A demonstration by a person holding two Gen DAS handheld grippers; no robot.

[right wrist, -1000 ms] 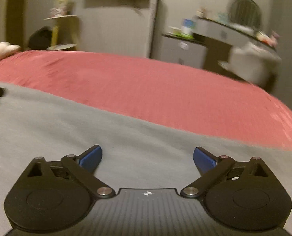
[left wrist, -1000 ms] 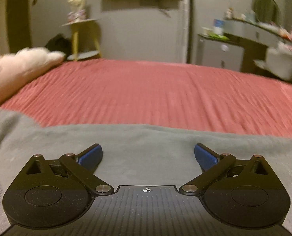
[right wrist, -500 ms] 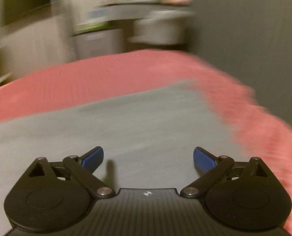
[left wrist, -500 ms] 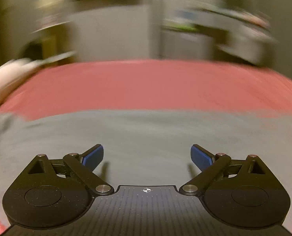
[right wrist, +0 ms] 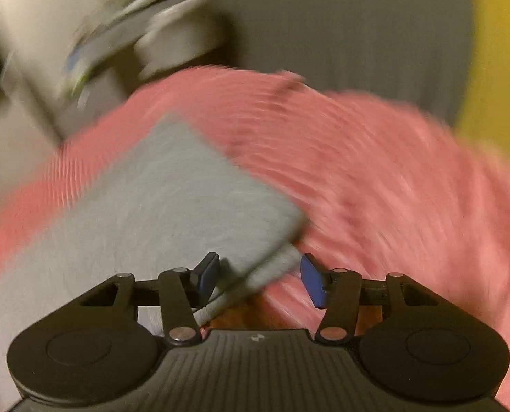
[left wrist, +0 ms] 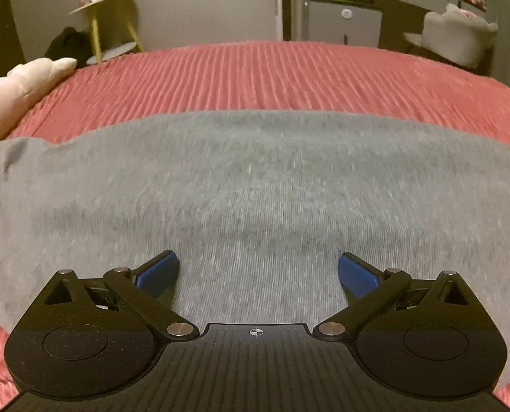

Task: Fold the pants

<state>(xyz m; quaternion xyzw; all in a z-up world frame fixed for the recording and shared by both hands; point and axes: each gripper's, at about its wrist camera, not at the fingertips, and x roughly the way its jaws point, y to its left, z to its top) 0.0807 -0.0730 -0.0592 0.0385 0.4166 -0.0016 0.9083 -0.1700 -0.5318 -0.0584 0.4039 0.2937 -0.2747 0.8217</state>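
The right gripper is closing, with the corner of the gray pants between its jaws. The left gripper is wide apart, holding nothing, above the pants spread on the red bed.

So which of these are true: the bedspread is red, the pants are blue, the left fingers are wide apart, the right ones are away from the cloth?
1. The ribbed red bedspread lies under the grey knit pants. True.
2. The pants are blue. False: grey; only the finger pads are blue.
3. The left gripper has its fingers wide apart, holding nothing. True.
4. The right gripper is away from the cloth. False: its fingers are closing around the pants' hem edge.
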